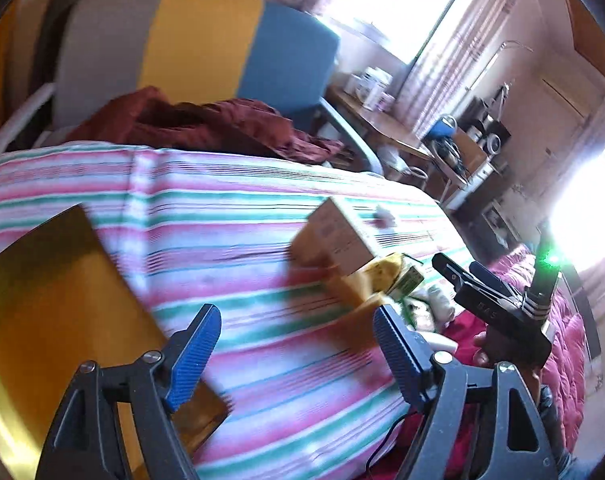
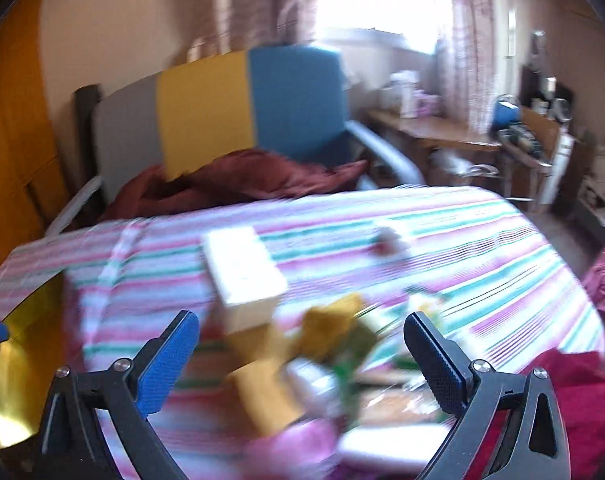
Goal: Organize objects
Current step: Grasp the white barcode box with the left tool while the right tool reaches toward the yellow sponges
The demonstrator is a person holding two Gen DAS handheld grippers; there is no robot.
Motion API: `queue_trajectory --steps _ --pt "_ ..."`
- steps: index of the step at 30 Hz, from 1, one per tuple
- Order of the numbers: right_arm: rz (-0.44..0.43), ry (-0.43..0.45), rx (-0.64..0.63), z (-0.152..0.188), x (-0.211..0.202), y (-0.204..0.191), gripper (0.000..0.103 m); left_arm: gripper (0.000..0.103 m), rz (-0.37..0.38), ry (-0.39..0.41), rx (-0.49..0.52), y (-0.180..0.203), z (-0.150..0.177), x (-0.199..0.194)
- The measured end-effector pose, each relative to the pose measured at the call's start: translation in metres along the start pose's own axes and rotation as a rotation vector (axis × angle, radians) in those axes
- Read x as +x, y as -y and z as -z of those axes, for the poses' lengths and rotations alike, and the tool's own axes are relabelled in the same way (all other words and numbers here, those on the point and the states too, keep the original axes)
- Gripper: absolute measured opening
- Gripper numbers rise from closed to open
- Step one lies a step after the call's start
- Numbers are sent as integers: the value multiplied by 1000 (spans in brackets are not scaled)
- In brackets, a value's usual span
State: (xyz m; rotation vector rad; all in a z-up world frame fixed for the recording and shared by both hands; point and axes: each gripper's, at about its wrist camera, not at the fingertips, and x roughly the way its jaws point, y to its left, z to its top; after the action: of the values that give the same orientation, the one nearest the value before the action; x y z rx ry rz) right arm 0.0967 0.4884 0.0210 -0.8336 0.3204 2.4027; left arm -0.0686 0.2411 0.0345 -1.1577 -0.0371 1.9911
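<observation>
A pile of small things lies on the striped cloth [image 1: 238, 216]: a pale cardboard box [image 1: 336, 236], yellow sponges [image 1: 366, 280] and green-and-white packets [image 1: 412, 280]. My left gripper [image 1: 298, 354] is open above the cloth, left of the pile, with nothing between its blue pads. In the right wrist view the same box [image 2: 242, 268] and the blurred sponges [image 2: 334, 320] sit ahead of my right gripper [image 2: 302, 354], which is open wide and holds nothing. The right gripper's black body [image 1: 498, 300] shows at the right of the left wrist view.
A shiny golden tray [image 1: 50, 312] lies at the left on the cloth. A small object [image 2: 388, 242] sits farther back. Behind are a dark red garment [image 1: 206, 124], a grey-yellow-blue chair [image 1: 198, 44] and a wooden desk [image 2: 434, 128]. A pink quilt [image 1: 562, 344] lies to the right.
</observation>
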Motion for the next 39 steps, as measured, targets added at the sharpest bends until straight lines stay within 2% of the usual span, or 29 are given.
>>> queue_trajectory --steps 3,7,10,19,23,26,27,29,30,34,37,39 --pt "38 19 21 -2 13 20 103 79 39 -73 -14 14 -17 41" --pt "17 -31 51 4 30 32 103 79 105 -131 -69 28 -35 85" --pt "-14 -22 57 0 28 35 103 79 156 -173 -145 29 -44 118" --pt "-40 -46 133 0 27 46 103 82 246 -252 -341 18 -40 187" --pt "-38 -67 157 2 32 50 103 82 272 -250 -358 22 -39 198" --pt "-38 -69 159 3 33 50 103 82 261 -275 -382 20 -41 212" --pt "-38 -69 156 3 33 50 103 80 261 -282 -394 17 -39 215" --pt "-33 -73 151 3 34 50 103 69 266 -272 -398 13 -36 218" --pt "-32 -77 150 3 35 50 103 61 282 -263 -390 12 -35 218" --pt "-15 -82 140 4 39 50 103 50 307 -185 -287 21 -39 193" --pt "-13 -79 133 5 39 49 103 50 309 -157 -242 21 -42 174" --pt "-11 -79 114 6 39 46 103 50 281 -145 -206 20 -43 163"
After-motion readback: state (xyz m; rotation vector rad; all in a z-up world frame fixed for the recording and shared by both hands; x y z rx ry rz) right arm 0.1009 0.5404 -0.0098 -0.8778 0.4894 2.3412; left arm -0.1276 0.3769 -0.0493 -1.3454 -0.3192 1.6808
